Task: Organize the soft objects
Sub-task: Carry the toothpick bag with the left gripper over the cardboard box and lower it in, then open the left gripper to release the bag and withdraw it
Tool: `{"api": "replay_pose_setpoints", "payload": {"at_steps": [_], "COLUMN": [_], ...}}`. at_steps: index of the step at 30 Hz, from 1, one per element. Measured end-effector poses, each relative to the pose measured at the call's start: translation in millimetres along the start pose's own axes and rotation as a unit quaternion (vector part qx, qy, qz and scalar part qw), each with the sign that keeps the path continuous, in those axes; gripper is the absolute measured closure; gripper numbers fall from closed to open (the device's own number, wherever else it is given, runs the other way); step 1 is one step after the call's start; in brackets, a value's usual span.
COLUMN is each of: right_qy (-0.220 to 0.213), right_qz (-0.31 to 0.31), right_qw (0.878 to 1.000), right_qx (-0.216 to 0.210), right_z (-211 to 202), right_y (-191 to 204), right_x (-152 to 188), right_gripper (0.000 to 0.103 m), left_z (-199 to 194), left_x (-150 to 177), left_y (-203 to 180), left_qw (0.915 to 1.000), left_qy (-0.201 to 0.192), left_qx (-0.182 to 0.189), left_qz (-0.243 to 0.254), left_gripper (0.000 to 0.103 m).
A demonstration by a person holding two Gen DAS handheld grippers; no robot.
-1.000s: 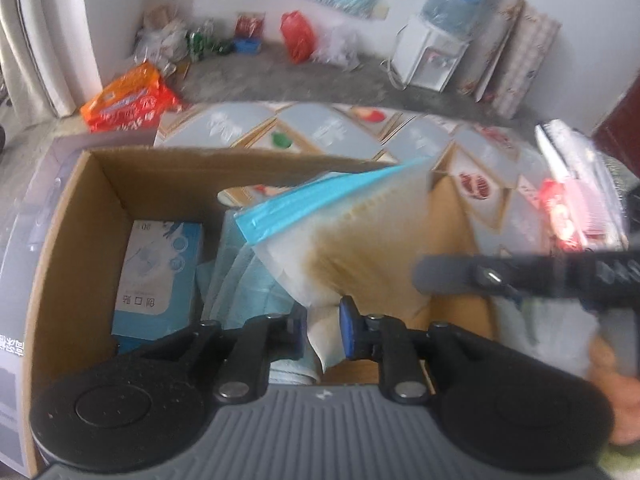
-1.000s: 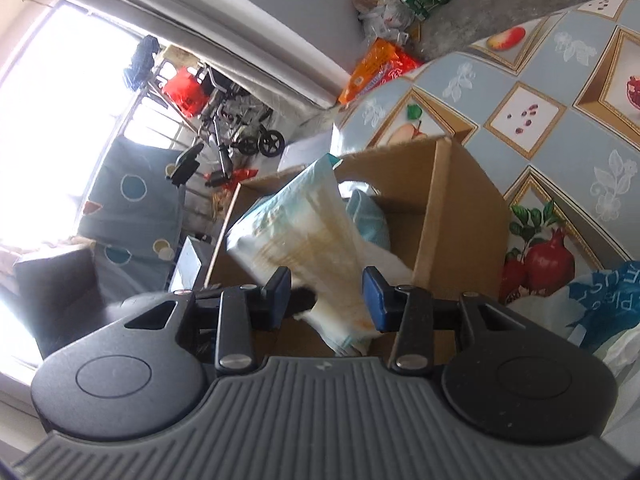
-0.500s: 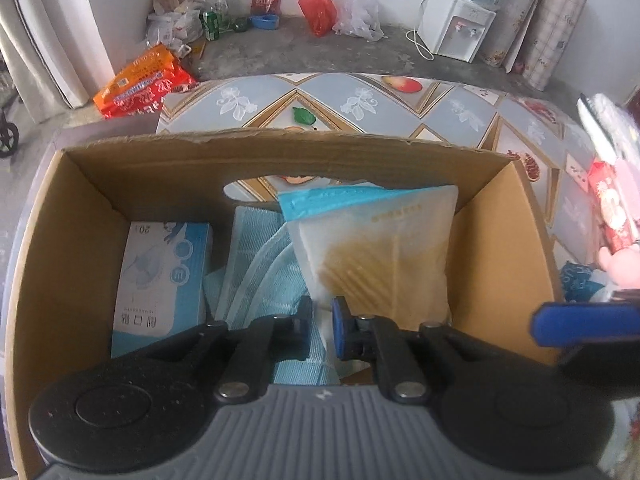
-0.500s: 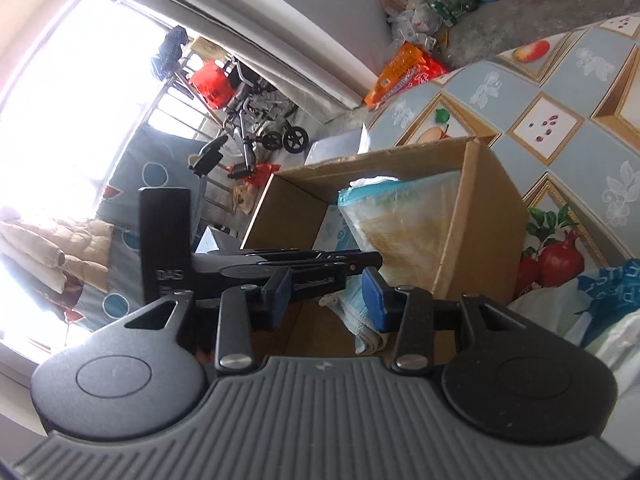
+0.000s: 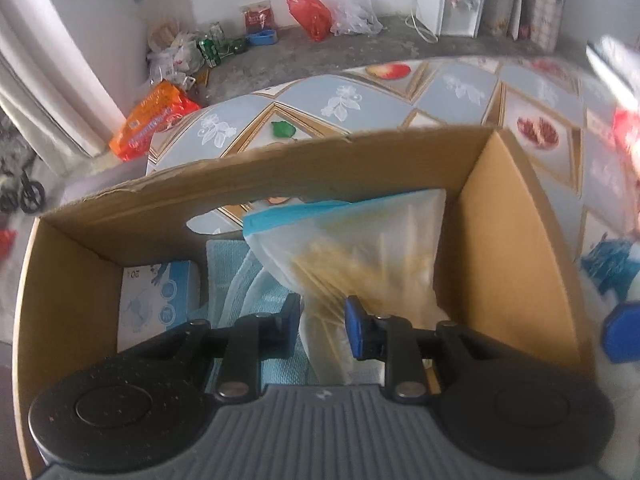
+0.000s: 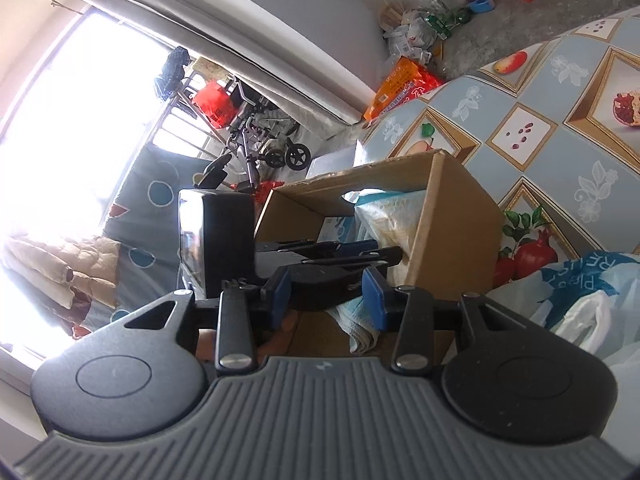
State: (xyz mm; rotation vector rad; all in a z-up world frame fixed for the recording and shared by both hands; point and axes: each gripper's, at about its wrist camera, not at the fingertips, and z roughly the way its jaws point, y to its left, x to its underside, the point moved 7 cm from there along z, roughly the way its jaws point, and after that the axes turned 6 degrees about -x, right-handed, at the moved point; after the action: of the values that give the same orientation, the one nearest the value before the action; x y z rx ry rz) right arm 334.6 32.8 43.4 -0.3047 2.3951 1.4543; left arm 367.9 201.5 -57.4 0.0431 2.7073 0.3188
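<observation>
A clear zip bag (image 5: pixel 360 248) with a blue seal strip and tan cloth inside stands in the open cardboard box (image 5: pixel 280 160), leaning toward the right wall. My left gripper (image 5: pixel 324 324) points down into the box and its jaws are opening; the bag's lower edge is still between the pads, which no longer pinch it. In the right wrist view the same bag (image 6: pixel 392 216) shows inside the box (image 6: pixel 452 216). My right gripper (image 6: pixel 328 296) hovers open beside the box with nothing between its fingers, and the left tool's black housing (image 6: pixel 216 240) is just beyond it.
A folded light-blue towel (image 5: pixel 232 272) and a white-and-blue carton (image 5: pixel 160 300) lie in the box's left half. Plastic bags (image 6: pixel 580 292) lie on the fruit-patterned tablecloth (image 5: pixel 460 92) to the right of the box. Floor clutter lies beyond the table edge.
The left gripper carried the zip bag down into the box and its jaws have spread apart. The right gripper drew back from the bag and now stands outside the box.
</observation>
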Motion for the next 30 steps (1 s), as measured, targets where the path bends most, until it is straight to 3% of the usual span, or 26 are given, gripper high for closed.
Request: {"api": "replay_pose_setpoints", "payload": {"at_steps": [3,10,12,16,20,24,30], "right_qy": [0.000,-0.012,-0.013,-0.012,-0.012,-0.017,-0.016], "right_qz": [0.006,0.007,0.009,0.021,0.031,0.037,0.042], "right_qw": [1.000,1.000,1.000,1.000,0.999,0.999,0.999], "right_qx": [-0.001,-0.007,-0.007,-0.008,-0.004,-0.003,0.000], "right_z": [-2.4,-17.9,-19.7,-22.3,-26.1,-29.5,-27.3], "right_y": [-3.6,-6.8,-9.4,-16.5,-26.1,-31.7,-36.1], "right_x": [1.9,2.4,2.2,3.8,5.1,5.0,7.8], "right_gripper": [0.063,0.062,0.062,0.062,0.062,0.061,0.061], "left_z": [-5.0,-34.1,-29.4,-4.6,6.5,6.9,3.6], "left_x": [1.9,-6.9,-11.8,-13.9,-12.1,-3.8,7.9], "left_y": [2.7,32.6,29.8,13.4,1.8,0.2,-7.7], "left_qw": [1.0000,0.9896,0.9874,0.9886,0.9916,0.9911,0.9946], "left_qy": [0.003,-0.051,-0.047,-0.020,-0.008,0.015,0.009], "left_qx": [0.002,0.083,0.094,0.096,0.084,0.096,0.082], "left_qz": [-0.001,-0.106,-0.118,-0.114,-0.098,-0.091,-0.063], "left_gripper": [0.074,0.076,0.078,0.086,0.086,0.086,0.086]}}
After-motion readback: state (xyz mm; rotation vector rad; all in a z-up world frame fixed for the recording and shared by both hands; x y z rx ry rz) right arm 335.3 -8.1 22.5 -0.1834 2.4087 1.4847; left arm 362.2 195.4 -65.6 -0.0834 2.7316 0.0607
